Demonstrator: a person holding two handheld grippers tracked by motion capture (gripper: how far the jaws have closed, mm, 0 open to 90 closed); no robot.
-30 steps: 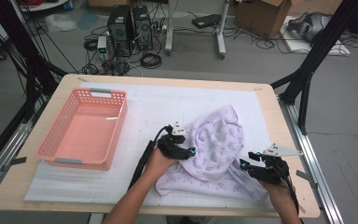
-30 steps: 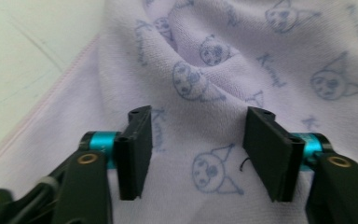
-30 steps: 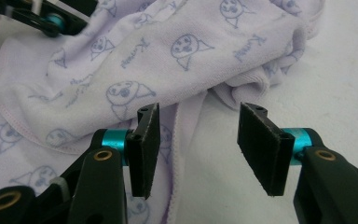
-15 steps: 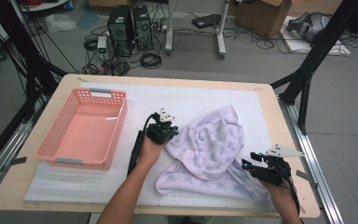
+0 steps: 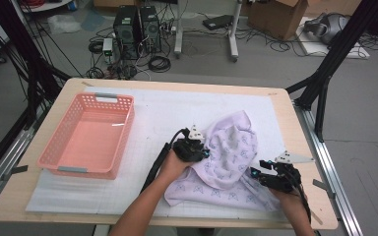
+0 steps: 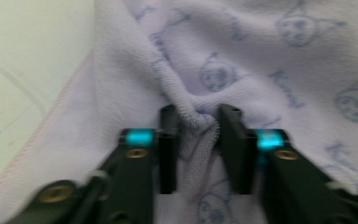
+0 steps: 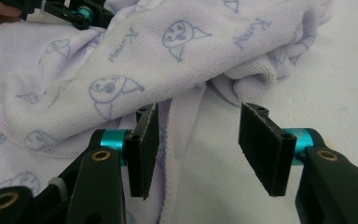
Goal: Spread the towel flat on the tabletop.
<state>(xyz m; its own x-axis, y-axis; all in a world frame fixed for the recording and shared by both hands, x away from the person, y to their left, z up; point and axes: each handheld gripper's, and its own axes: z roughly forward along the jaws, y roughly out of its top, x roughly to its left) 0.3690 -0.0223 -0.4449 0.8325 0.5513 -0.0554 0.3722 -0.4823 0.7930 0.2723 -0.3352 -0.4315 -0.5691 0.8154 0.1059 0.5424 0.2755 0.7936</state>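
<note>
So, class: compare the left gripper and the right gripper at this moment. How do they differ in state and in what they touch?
The left gripper has a fold of the lilac towel pinched between its jaws, which have just been opening a little; the right gripper stands open, nothing pinched. In the high view the left gripper sits on the towel's left edge, the right gripper at its lower right corner. Both have black jaws with teal fittings.

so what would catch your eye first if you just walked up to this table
The crumpled lilac towel with its printed cartoon faces, lying right of the table's middle. The left gripper pinches a ridge of it, while the right gripper hangs open at its near right edge. A pink basket stands at left.
</note>
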